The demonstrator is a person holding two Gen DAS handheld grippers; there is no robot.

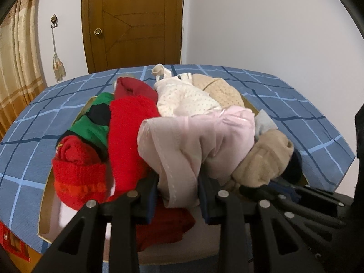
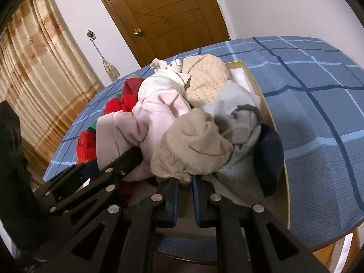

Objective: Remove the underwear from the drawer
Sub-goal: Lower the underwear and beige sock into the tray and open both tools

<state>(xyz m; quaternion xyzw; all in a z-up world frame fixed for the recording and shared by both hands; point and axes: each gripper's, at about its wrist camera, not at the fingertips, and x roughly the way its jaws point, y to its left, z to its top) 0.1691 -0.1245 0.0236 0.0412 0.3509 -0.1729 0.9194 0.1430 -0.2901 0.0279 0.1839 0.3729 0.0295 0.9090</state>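
A pile of clothes fills the drawer (image 1: 45, 195), which rests on a blue checked bedsheet (image 1: 295, 104). Pale pink underwear (image 1: 195, 141) lies on top of the pile at its near side. My left gripper (image 1: 178, 177) is shut on its hem, and the cloth hangs down between the two fingers. In the right wrist view the same pink underwear (image 2: 127, 132) sits left of a beige knitted sock (image 2: 193, 141). My right gripper (image 2: 184, 180) is shut on the sock's lower edge, with the pads almost touching. The left gripper (image 2: 136, 150) reaches in from the left.
Red knitted pieces (image 1: 132, 132), a green cloth (image 1: 91, 125) and a cream dotted garment (image 1: 182, 97) lie deeper in the pile. A grey cloth (image 2: 232, 113) and a navy one (image 2: 270, 154) lie against the drawer's right wall (image 2: 273, 118). A wooden door (image 1: 134, 22) and a curtain (image 1: 18, 68) stand behind.
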